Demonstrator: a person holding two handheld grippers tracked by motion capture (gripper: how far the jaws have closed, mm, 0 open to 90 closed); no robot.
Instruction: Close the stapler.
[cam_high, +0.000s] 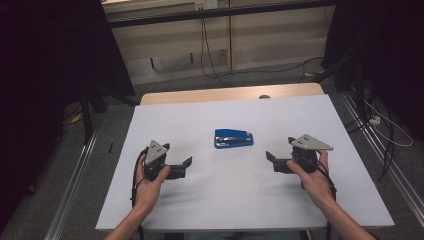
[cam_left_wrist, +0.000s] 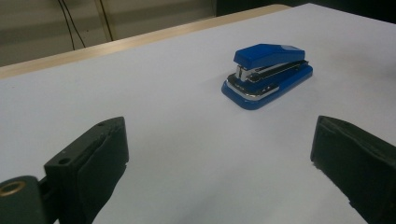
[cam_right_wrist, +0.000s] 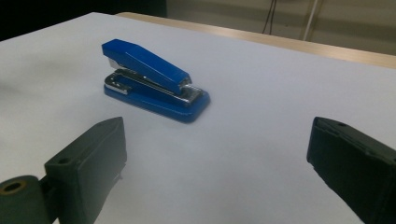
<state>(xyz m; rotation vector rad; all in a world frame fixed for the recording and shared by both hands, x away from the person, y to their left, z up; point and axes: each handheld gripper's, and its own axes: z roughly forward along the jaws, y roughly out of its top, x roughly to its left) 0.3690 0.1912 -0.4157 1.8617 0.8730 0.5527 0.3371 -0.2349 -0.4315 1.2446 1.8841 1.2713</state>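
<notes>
White table (cam_high: 210, 200), blue stapler (cam_high: 233, 138) in the middle; left gripper (cam_high: 186, 165) and right gripper (cam_high: 270, 159) flank it, jaws wide apart, holding nothing.

Stapler (cam_high: 233, 138): bright blue top and base, silver chrome metal between them and along the base's front edge, plain, no pattern. Left tongs (cam_high: 186, 164): matte black jaws, black body, 1 brass-coloured ring at the jaw hinge in the left gripper view, light grey 3-cornered plate on top with small dark holes. Right tongs (cam_high: 270, 158): same matte black, same light grey plate, brass-coloured ring too. Worktop (cam_high: 225, 200): plain white sheet surface, no marks; light tan wood strip along the far edge. Floor (cam_high: 90, 180): dull grey. Wall panels (cam_high: 270, 35) behind: pale beige, crossed by black cables (cam_high: 205, 50). Side curtains (cam_high: 45, 75): black.
</notes>
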